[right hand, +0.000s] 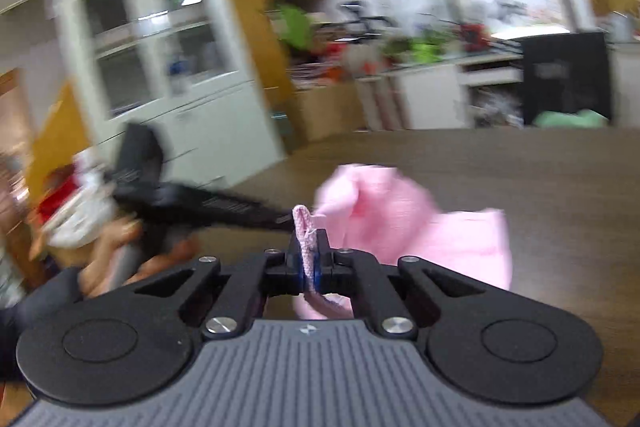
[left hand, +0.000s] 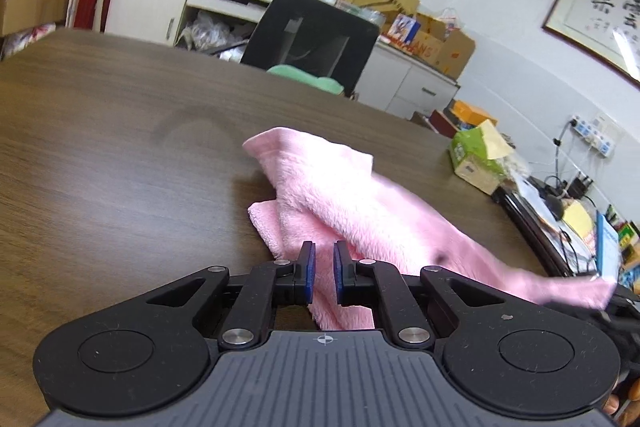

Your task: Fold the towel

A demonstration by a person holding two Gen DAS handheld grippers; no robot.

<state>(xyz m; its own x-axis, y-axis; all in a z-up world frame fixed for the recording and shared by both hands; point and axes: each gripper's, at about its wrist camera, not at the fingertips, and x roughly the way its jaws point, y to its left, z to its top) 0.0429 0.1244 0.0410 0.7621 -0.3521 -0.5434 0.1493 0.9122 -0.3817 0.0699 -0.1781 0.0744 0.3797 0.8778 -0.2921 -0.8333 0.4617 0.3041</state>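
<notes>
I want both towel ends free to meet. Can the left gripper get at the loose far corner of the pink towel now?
Probably not: the left gripper is shut on the pink towel itself, so it would have to let go first. The table around is bare.

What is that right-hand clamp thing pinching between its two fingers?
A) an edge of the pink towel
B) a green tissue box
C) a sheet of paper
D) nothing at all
A: in the right wrist view the right gripper has its fingers closed tight on a folded edge of the pink towel.

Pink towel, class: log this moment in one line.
left tool: shut on towel | right tool: shut on towel edge | table: towel bunched, unfolded
</notes>
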